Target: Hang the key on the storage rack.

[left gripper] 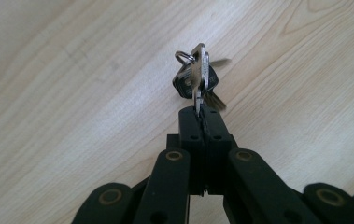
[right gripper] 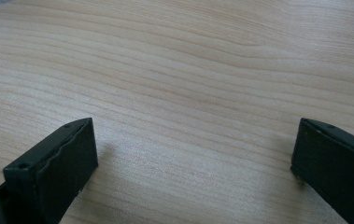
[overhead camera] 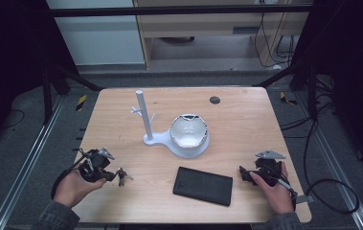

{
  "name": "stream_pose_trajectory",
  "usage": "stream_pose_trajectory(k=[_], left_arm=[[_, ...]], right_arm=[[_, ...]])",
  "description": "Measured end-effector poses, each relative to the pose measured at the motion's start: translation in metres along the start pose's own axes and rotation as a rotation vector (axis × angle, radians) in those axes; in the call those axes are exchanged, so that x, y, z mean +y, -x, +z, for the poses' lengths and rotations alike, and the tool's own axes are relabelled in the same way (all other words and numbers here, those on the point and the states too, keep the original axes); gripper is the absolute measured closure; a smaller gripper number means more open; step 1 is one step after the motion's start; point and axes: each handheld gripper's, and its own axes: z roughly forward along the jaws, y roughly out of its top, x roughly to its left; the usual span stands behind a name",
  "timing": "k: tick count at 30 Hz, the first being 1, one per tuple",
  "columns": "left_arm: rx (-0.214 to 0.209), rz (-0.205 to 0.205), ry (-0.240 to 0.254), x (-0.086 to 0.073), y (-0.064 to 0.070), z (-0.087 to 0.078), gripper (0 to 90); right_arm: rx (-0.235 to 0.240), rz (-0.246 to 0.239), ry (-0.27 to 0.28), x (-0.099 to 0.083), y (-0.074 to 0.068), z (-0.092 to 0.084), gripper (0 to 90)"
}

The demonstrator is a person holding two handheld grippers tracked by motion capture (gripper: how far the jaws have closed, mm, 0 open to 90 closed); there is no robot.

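Observation:
A bunch of keys (left gripper: 197, 81) on a metal ring hangs just above the wooden table (overhead camera: 121, 129), pinched by one key blade between the jaws of my left gripper (left gripper: 201, 112), which is shut on it. From the high view the same keys (overhead camera: 122, 177) show at the tip of the left gripper (overhead camera: 113, 176) near the table's front left. My right gripper (right gripper: 191, 154) is open, its two black jaws wide apart over bare wood with nothing between them. It rests at the front right (overhead camera: 244, 173) in a hand.
A white stand (overhead camera: 145, 120) with a post and small pegs rises mid-table, joined to a round white dish (overhead camera: 189, 135). A flat black case (overhead camera: 203, 185) lies near the front edge between the hands. A dark round hole (overhead camera: 214, 100) marks the far side.

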Motion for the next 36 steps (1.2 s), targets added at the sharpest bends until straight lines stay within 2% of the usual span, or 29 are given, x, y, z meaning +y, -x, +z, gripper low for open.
stream_pose_trajectory(k=[2,5,6,8,15,19,26,36], left_arm=[[-0.012,0.006,0.016,0.005,0.0,-0.009,88.9],[-0.004,0.012,0.026,0.01,0.002,-0.018,88.9],[0.004,0.016,0.041,0.016,0.001,-0.026,88.9],[0.005,0.021,0.049,0.021,0.0,-0.034,88.9],[0.016,0.038,0.06,0.037,-0.009,-0.055,88.9],[0.013,0.03,0.074,0.047,-0.012,-0.063,88.9],[0.026,0.054,0.077,0.064,-0.011,-0.074,88.9],[0.037,0.062,0.084,0.077,-0.009,-0.087,88.9]], right_arm=[[0.0,0.0,0.0,0.0,0.0,0.0,0.3],[0.0,0.0,0.0,0.0,0.0,0.0,0.3],[-0.001,0.001,0.0,0.0,0.0,0.0,0.3],[-0.001,0.0,0.0,0.0,0.0,0.0,0.3],[-0.003,0.001,0.002,0.0,0.0,0.001,0.3],[-0.002,0.003,0.001,0.001,0.0,0.001,0.3],[-0.004,0.001,0.001,0.001,0.0,0.001,0.3],[-0.004,0.004,0.002,0.001,0.0,0.001,0.3]])
